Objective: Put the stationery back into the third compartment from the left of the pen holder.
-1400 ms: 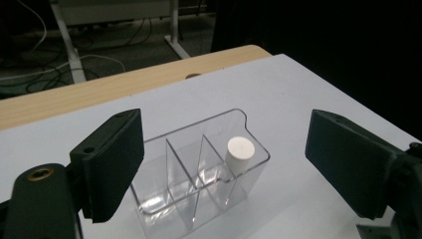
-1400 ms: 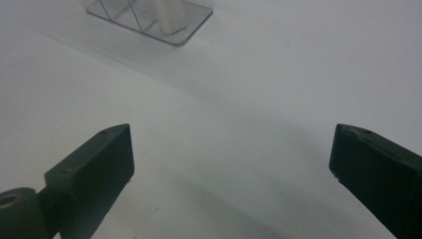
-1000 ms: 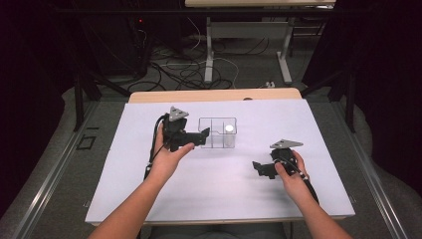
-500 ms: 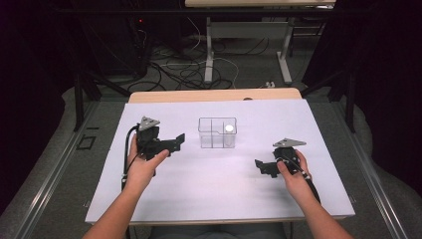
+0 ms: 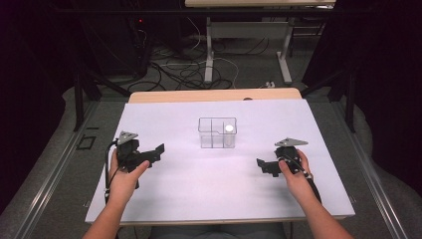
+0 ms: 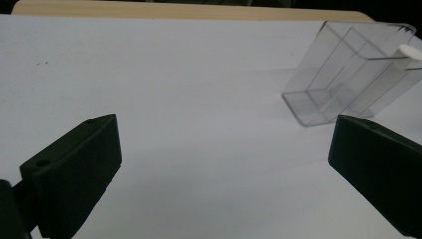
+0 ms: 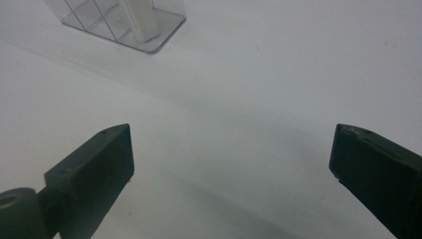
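Observation:
A clear plastic box (image 5: pixel 217 132) with inner dividers stands on the middle of the white table (image 5: pixel 199 199). A white, upright piece (image 5: pixel 229 128) sits in its right compartment. My left gripper (image 5: pixel 155 153) is held left of the box, well apart from it, open and holding nothing. In the left gripper view the box (image 6: pixel 348 74) lies at the upper right beyond the wide-apart jaws, the white piece (image 6: pixel 409 51) at its rim. My right gripper (image 5: pixel 263 167) is right of the box and nearer the person, open and holding nothing. The right gripper view has the box (image 7: pixel 124 22) at top left.
A wooden strip (image 5: pixel 214 94) edges the far side of the table. Beyond it, cables (image 5: pixel 184 69) lie on the floor around the legs of another table (image 5: pixel 209 50). Dark curtains close in both sides. Bare white surface surrounds the box.
My left gripper has drawn back from beside the box, moving left and toward the person. The right gripper has stayed nearly still. The box has not moved.

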{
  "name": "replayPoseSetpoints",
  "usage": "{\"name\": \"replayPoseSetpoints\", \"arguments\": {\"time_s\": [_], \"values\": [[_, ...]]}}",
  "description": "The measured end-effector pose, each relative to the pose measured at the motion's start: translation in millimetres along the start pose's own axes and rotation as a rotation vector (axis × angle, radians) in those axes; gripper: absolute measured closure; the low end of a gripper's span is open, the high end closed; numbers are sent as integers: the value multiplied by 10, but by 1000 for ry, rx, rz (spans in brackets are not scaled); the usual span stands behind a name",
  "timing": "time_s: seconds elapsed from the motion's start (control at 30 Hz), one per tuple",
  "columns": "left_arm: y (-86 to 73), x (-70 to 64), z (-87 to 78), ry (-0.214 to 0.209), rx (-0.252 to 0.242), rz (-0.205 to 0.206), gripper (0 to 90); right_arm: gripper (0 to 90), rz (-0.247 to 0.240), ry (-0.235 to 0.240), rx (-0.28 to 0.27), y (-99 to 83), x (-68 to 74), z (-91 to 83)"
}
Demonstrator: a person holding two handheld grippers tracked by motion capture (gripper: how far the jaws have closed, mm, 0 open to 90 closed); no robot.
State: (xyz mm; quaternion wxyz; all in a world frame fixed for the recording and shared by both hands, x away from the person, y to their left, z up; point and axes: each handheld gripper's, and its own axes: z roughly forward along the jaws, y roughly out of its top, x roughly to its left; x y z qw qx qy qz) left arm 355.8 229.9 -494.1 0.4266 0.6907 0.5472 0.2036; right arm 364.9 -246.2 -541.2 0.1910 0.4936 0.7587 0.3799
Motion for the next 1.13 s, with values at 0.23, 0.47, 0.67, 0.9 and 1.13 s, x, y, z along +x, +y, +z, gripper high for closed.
{"name": "replayPoseSetpoints", "arguments": {"time_s": [0.23,0.47,0.67,0.9,1.13], "values": [[-143,190,-16,16,8,-46,3,31,-1,0,-1,-1,-20,9],[-257,279,-35,34,3,-48,3,31,6,-6,-4,-2,-33,6],[-315,334,-25,38,-4,-13,3,31,13,0,5,-8,-32,14],[-363,402,41,67,34,10,4,31,14,-2,4,-12,-49,23],[-369,420,48,65,43,7,4,31,18,-5,4,-15,-70,26]]}}
